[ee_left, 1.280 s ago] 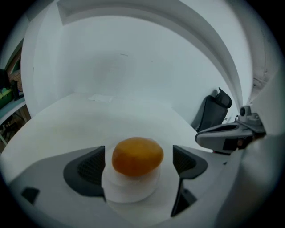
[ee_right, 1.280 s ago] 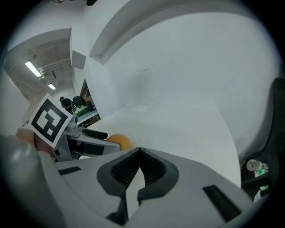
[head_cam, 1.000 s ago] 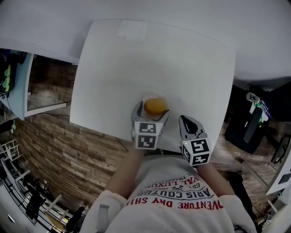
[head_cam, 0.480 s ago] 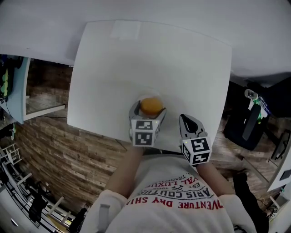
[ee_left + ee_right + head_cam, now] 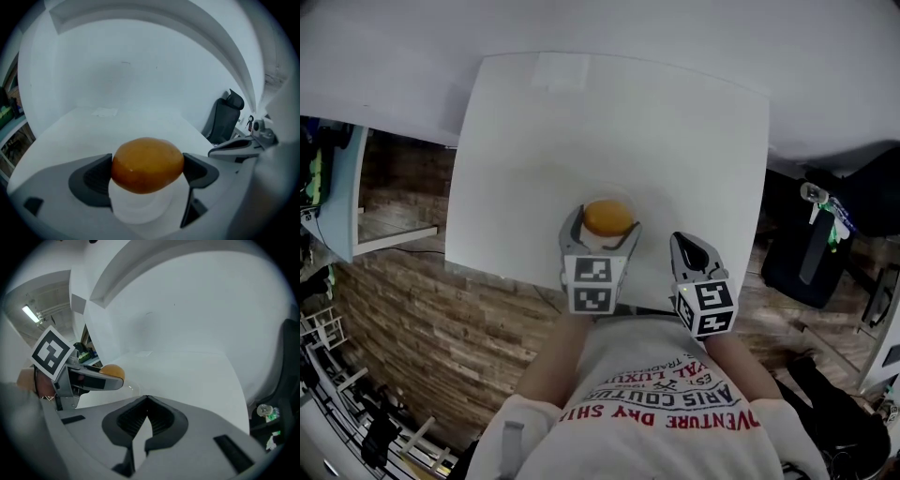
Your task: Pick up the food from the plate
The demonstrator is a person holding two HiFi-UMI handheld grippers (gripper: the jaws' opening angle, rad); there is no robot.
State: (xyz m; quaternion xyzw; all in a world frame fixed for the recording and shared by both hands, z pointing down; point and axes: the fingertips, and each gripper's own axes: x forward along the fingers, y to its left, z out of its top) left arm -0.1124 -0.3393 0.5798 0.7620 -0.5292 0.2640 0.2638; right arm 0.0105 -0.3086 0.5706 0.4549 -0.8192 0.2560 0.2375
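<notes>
The food [image 5: 607, 217] is a round orange-brown piece that sits between the jaws of my left gripper [image 5: 602, 223], near the front edge of the white table [image 5: 534, 131]. In the left gripper view both pads press the sides of the food [image 5: 147, 164], and the white plate [image 5: 138, 208] shows just under it. I cannot tell whether the food still touches the plate. My right gripper [image 5: 687, 247] rests to the right of the left one, with its jaws shut together and nothing between them [image 5: 146, 403]. From that side I see the left gripper [image 5: 96, 380] and the food [image 5: 114, 371].
The white table runs far back to a white wall. A black office chair [image 5: 227, 118] stands off the table's right side. A light shelf [image 5: 333, 178] stands at the left over a wood-pattern floor. The person's torso is close behind both grippers.
The left gripper, with the food between its jaws, has shifted slightly left and toward the person. The right gripper has hardly moved.
</notes>
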